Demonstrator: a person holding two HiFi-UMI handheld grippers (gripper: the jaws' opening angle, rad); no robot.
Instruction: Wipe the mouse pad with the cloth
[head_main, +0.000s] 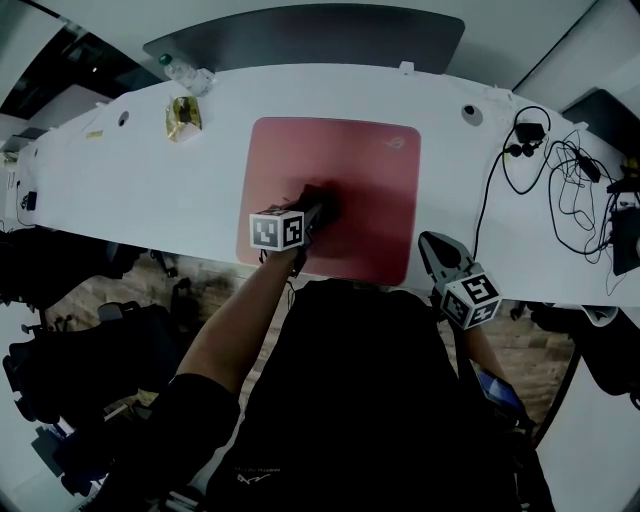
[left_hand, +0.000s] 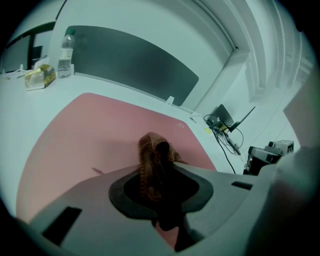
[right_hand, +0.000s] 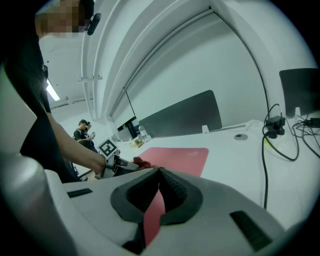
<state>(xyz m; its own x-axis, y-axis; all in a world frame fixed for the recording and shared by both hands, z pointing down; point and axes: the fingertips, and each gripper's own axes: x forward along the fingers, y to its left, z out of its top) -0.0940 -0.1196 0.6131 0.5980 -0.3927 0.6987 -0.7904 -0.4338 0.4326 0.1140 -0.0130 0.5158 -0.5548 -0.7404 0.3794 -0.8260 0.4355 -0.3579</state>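
Clearly the left gripper (head_main: 318, 212) has its jaws clamped on the cloth (left_hand: 150, 150), a brown bunched wad that fills the gap between them and pokes out past the tips. The wad sits over the middle of the pink mouse pad (head_main: 370, 180) and seems to rest on it, though none of the views confirms actual contact.

The right gripper (head_main: 437, 250) has its jaws together with nothing between them. It hangs just off the pad's 5 o'clock corner, at the near edge of the white table (head_main: 130, 190).

To wipe well, I would hold the clamp firm and tilt the left gripper low, so that cloth rather than hard jaw tips meets the surface. From the centre, long overlapping strokes out to 12 o'clock and back to 6 would cover the width, stepping across from 9 to 3. The bunch is narrow, so the passes need to sit close together.

The pad may slide under pressure. Setting the empty right gripper down on that 5 o'clock corner would probably pin it.

Cables (head_main: 560, 180) lie at the pad's 3 o'clock, apart from it, and a snack packet (head_main: 183, 115) at 10 o'clock. Neither should interfere if the strokes end at the pad's edge.
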